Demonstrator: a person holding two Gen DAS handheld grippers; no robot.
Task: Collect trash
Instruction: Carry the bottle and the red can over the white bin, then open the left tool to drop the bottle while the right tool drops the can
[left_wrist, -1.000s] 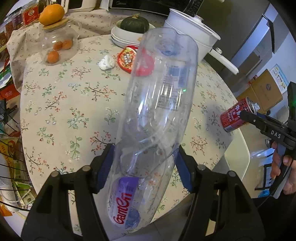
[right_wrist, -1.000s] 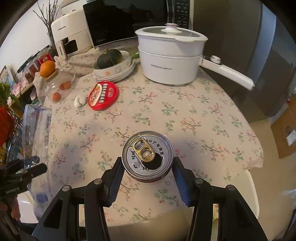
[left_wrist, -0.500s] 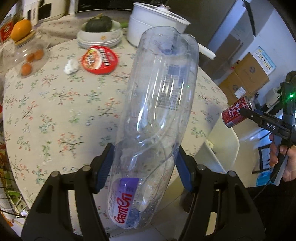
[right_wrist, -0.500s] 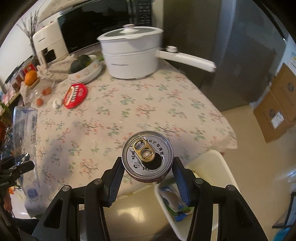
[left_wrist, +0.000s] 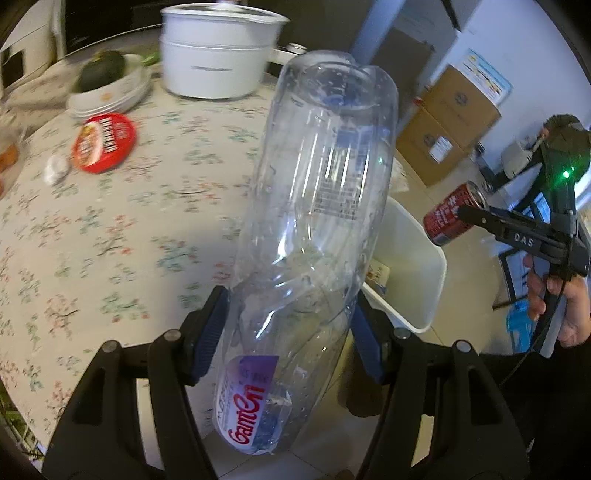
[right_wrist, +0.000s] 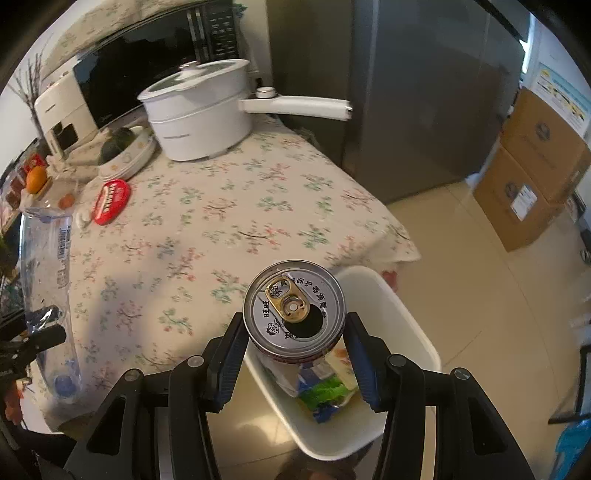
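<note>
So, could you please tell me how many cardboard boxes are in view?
2, stacked by the wall past the table: the upper box sits on the lower box. Others may be hidden out of frame.

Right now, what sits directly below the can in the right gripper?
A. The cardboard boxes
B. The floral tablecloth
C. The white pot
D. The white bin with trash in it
D: in the right wrist view the can, clamped in the right gripper, hangs over the white bin beside the table, with wrappers visible inside it.
</note>
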